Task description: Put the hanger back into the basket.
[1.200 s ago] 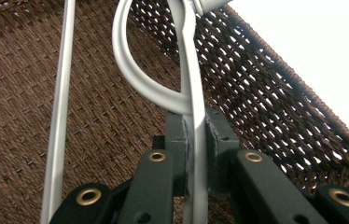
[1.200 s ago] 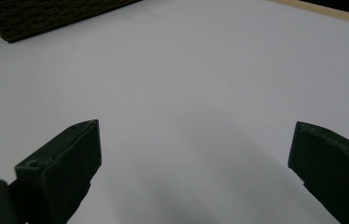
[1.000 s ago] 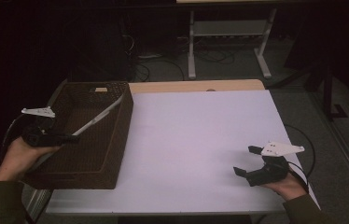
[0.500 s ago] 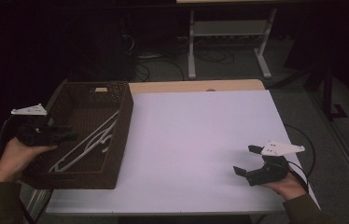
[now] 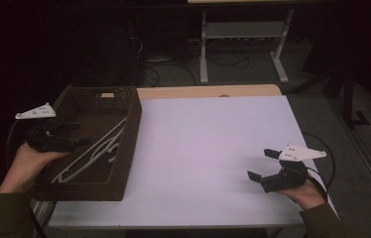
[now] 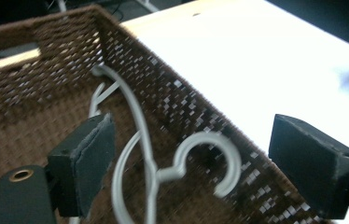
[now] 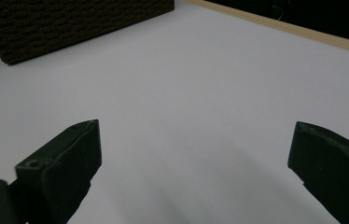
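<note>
My left gripper [image 5: 77, 133] hangs over the left rim of the brown woven basket [image 5: 126, 144], which stands at the left edge of the white table [image 5: 213, 148]. Its jaws are spread wide with nothing between them. In the left gripper view the two pads [image 6: 86, 158] stand well apart, one on each side of the hook of a white hanger [image 6: 200, 161] lying below them.

The white hanger [image 5: 96, 151] lies inside the basket, on its floor. A second white hanger seems to lie alongside it, though I cannot separate the two clearly. Judged from how things lie, the putting-away looks done or close to done: the hangers are in the basket, the table top carries nothing else, and I hold nothing. What may be left is only to draw my left hand [image 5: 22, 166] clear.

The long axis of the hanger runs diagonally, from the near left corner of the basket toward its far right corner. In the left gripper view the hook lies close against the basket's right wall; whether it touches the wall I cannot tell.

My right gripper [image 5: 268, 166] rests near the near right corner of the table, jaws spread and holding nothing, well apart from the basket.
</note>
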Tool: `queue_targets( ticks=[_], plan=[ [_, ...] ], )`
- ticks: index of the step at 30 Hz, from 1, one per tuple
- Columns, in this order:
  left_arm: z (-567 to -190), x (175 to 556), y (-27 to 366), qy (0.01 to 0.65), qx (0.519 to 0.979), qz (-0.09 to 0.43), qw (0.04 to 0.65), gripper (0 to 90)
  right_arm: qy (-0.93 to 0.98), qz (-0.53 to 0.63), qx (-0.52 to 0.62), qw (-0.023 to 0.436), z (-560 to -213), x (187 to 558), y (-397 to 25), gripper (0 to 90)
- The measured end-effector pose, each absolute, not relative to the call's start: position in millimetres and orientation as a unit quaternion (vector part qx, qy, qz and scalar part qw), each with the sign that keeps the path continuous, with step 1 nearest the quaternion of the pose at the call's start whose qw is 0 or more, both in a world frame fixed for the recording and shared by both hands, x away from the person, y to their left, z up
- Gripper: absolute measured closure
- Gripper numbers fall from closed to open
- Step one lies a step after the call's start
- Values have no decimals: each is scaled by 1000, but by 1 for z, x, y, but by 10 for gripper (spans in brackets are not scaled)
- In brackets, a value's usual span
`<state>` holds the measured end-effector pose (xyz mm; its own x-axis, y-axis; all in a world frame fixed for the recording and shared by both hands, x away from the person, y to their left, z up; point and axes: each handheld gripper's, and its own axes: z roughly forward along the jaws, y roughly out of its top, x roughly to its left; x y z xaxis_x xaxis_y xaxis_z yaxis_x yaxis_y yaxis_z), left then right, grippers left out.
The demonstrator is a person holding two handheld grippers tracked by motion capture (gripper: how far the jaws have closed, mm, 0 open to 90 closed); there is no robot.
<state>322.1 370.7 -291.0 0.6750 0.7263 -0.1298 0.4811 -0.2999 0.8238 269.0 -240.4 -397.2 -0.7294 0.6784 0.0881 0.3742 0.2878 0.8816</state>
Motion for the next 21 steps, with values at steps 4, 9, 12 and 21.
queue_targets(
  ticks=[4, 9, 12, 21],
  plan=[
    [-289, 320, 358, 371, 785, 132, 479, 141, 782, 502, 333, 158, -390, 271, -238, 23],
    [-287, 318, 342, 360, 773, 137, 504, 110, 778, 511, 326, 165, -380, 274, -234, 24],
    [-286, 316, 331, 351, 769, 137, 516, 76, 775, 519, 322, 164, -375, 276, -232, 24],
    [-295, 309, 299, 325, 754, 134, 555, 30, 758, 547, 311, 170, -355, 280, -225, 24]
  ],
)
